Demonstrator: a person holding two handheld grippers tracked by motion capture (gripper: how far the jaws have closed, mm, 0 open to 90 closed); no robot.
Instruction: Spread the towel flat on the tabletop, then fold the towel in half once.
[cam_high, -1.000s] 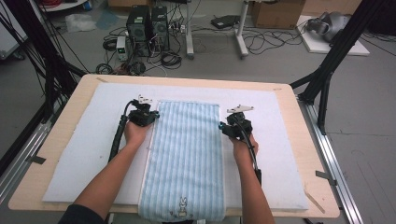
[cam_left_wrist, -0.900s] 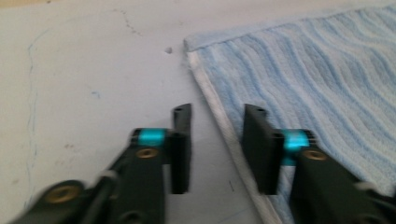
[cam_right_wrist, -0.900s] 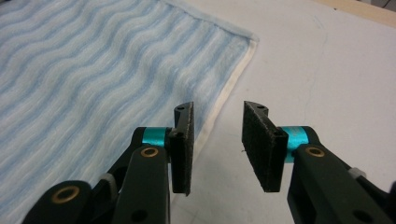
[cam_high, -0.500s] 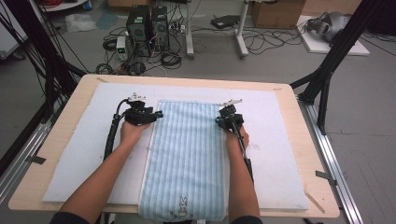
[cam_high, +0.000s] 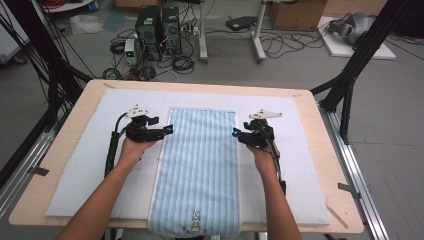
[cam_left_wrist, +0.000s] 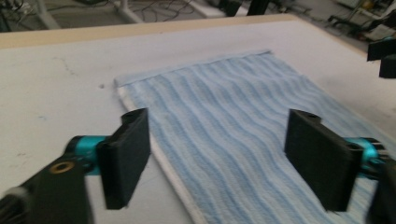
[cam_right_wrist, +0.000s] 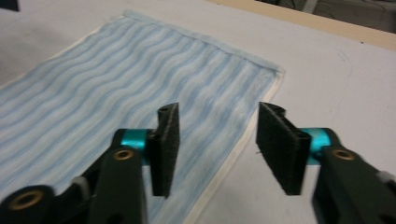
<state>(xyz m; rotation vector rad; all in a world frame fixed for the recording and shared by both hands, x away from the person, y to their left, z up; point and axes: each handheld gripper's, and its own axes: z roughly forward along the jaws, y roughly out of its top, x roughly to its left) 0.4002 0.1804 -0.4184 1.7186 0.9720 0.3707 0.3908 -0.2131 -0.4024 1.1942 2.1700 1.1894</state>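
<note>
White padding (cam_high: 90, 165) covers my table; the striped towel (cam_high: 200, 165) lies flat between my left gripper (cam_high: 169, 131) and right gripper (cam_high: 235, 134). Both sets of jaws have just been opening, empty. Spreading looks done; any folding remains.

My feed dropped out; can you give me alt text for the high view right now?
A blue striped towel lies flat along the white mat, hanging over the near edge. The left gripper and right gripper flank its far end, both open, holding nothing.
</note>
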